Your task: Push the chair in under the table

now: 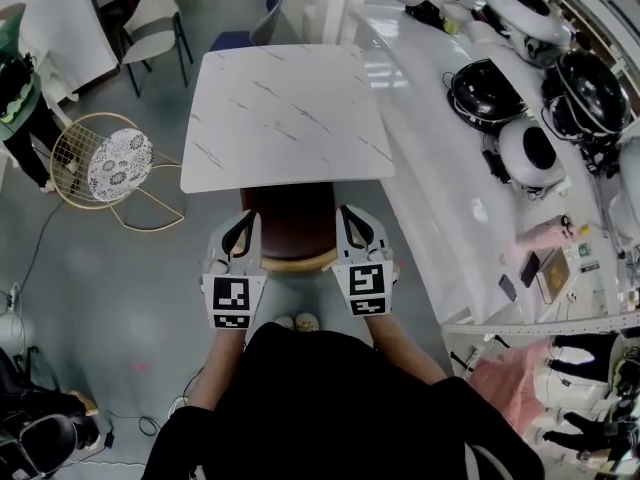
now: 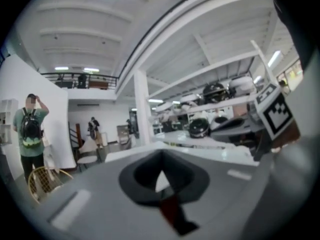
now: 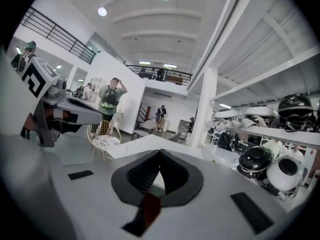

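Chair (image 1: 292, 230) sitting mostly under desk (image 1: 285, 118). Left gripper (image 1: 243, 230) and right gripper (image 1: 356, 228) hovering at its back, fingers (image 3: 145, 176) together, empty. Push looking nearly finished; next calling for a final nudge on the backrest.

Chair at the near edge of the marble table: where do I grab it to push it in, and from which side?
Probably the curved backrest rim, the only part of the chair clear of the table, from the near side, one gripper toward each end. The left gripper and right gripper flank it, both shut; open them first.
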`<action>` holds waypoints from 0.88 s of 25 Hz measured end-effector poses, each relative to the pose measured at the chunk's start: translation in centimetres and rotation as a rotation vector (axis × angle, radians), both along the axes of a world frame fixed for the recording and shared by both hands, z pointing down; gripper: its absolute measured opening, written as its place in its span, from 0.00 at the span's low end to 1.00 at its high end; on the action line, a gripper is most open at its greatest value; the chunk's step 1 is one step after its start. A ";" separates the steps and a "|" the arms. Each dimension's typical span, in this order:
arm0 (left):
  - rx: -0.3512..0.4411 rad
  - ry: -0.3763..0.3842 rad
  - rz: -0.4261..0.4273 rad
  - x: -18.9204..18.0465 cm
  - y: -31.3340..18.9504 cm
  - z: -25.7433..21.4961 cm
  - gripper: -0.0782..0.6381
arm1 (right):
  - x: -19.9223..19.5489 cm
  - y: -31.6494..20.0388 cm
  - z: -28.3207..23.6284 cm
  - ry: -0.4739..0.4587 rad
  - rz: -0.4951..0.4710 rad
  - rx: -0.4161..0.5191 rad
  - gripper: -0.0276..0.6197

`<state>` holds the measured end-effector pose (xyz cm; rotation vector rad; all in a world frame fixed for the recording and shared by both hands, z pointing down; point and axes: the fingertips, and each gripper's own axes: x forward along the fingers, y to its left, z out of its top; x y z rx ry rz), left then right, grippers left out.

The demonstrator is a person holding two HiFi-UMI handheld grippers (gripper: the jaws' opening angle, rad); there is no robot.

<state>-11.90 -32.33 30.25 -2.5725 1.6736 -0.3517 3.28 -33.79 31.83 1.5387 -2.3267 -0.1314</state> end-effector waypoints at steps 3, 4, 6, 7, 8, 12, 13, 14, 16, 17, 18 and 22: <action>0.051 0.045 -0.019 -0.2 0.5 -2.7 0.12 | -0.2 0.4 -3.0 -0.064 0.010 0.055 0.08; 0.063 0.051 -0.024 -0.3 0.7 -3.3 0.12 | -0.3 0.5 -3.8 -0.078 0.011 0.071 0.08; 0.082 0.051 -0.034 -0.5 1.0 -4.2 0.12 | -0.4 0.8 -5.1 -0.094 0.008 0.097 0.08; 0.089 0.050 -0.037 -0.6 1.2 -4.6 0.12 | -0.5 0.9 -5.7 -0.097 0.002 0.109 0.08; 0.095 0.050 -0.039 -0.7 1.3 -4.9 0.12 | -0.7 1.1 -6.3 -0.099 -0.005 0.118 0.08; 0.103 0.055 -0.039 -0.8 1.6 -5.2 0.12 | -1.1 1.6 -7.5 -0.117 -0.020 0.141 0.08; 0.102 0.053 -0.038 -0.9 1.6 -5.1 0.12 | -1.1 1.7 -7.5 -0.119 -0.021 0.143 0.07; 0.100 0.052 -0.038 -0.9 1.7 -5.0 0.12 | -1.2 1.8 -7.5 -0.121 -0.020 0.141 0.08; 0.101 0.050 -0.039 -0.9 1.8 -4.9 0.12 | -1.2 1.8 -7.3 -0.127 -0.021 0.134 0.07; 0.101 0.049 -0.040 -0.9 1.8 -4.9 0.12 | -1.2 1.8 -7.1 -0.128 -0.023 0.129 0.07; 0.101 0.048 -0.039 -0.9 1.8 -4.9 0.12 | -1.2 1.9 -7.0 -0.127 -0.025 0.125 0.07; 0.099 0.044 -0.042 -0.8 1.7 -4.8 0.12 | -1.1 2.1 -6.6 -0.118 -0.034 0.117 0.07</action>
